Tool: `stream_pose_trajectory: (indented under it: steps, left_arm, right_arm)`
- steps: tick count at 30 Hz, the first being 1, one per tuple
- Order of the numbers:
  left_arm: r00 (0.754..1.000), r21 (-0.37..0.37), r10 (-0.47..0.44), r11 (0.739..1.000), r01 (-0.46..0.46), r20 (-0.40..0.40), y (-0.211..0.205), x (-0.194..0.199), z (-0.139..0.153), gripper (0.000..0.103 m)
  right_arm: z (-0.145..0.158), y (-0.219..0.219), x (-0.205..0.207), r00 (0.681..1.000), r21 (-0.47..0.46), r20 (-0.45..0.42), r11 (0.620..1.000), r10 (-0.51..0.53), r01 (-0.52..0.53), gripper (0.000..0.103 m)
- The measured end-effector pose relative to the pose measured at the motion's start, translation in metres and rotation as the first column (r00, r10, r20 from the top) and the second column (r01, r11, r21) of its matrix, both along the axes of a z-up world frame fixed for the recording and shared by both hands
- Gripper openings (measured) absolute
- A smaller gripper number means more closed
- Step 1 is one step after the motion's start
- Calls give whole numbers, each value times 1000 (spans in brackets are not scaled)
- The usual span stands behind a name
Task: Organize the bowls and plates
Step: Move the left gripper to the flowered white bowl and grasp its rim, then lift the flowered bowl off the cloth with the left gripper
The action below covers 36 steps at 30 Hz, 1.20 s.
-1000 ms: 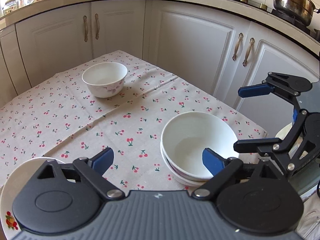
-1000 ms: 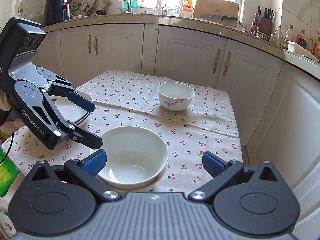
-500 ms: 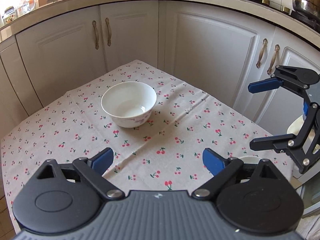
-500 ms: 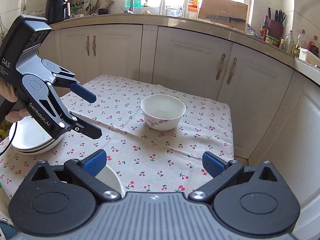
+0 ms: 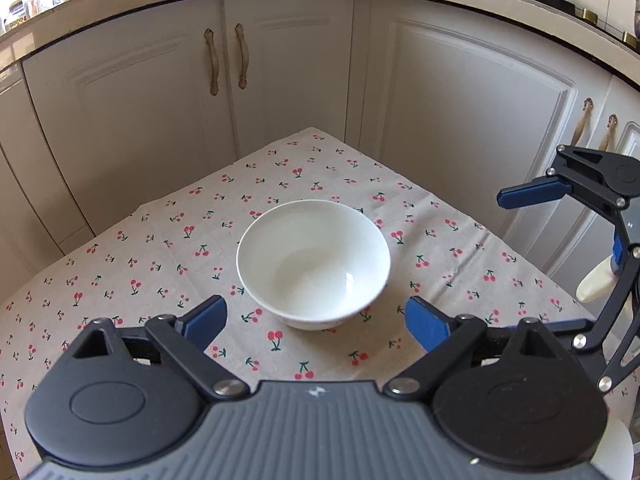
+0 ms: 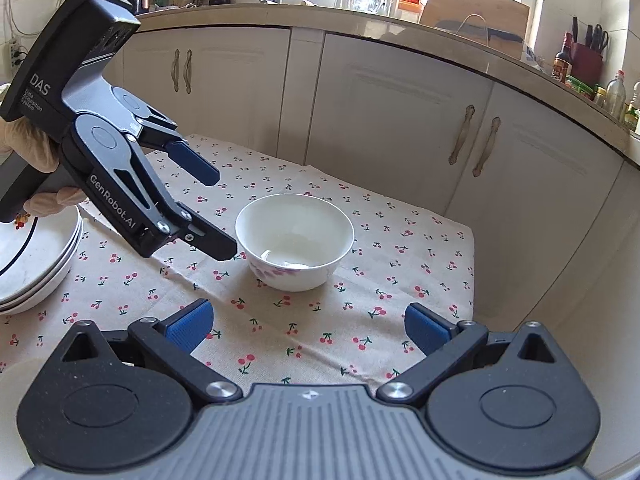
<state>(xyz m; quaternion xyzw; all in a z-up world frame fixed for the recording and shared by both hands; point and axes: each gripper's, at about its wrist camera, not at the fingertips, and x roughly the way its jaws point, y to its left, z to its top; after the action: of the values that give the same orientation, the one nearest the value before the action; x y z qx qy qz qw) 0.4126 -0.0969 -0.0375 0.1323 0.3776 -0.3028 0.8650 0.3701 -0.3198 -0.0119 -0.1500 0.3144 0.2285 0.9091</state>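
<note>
A small white bowl [image 5: 313,264] with a pink flower pattern stands upright on the cherry-print tablecloth [image 5: 160,248]; it also shows in the right wrist view [image 6: 295,242]. My left gripper [image 5: 316,322] is open and empty, just short of the bowl, its jaws wider than the bowl. From the right wrist view the left gripper [image 6: 216,212] hangs beside the bowl's left rim. My right gripper [image 6: 308,326] is open and empty, a little short of the bowl. A stack of white plates [image 6: 32,264] sits at the table's left edge.
White cabinet doors [image 5: 460,120] stand close behind the table's far edges. The right gripper [image 5: 560,260] appears at the right of the left wrist view. The countertop [image 6: 400,28] carries bottles, a cutting board and a knife block.
Both grippers have moved forward across the table toward the small flowered bowl. The stacked large bowls near the front have dropped out of view. Both grippers stay open.
</note>
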Motion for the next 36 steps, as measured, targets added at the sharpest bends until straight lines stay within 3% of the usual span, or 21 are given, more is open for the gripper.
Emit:
stream_pose_trajectory:
  steps: [17,36]
  left_arm:
    - [998,-19,-3,1000,2,-60,-13,59,-27,94]
    - [996,-43,-28,999,24,-89,-17,72,-37,80]
  right_arm:
    - [-39,21,72,992,23,-52,993,117,-116,102]
    - [-45,34,81,988,14,-38,989,148,-148,91]
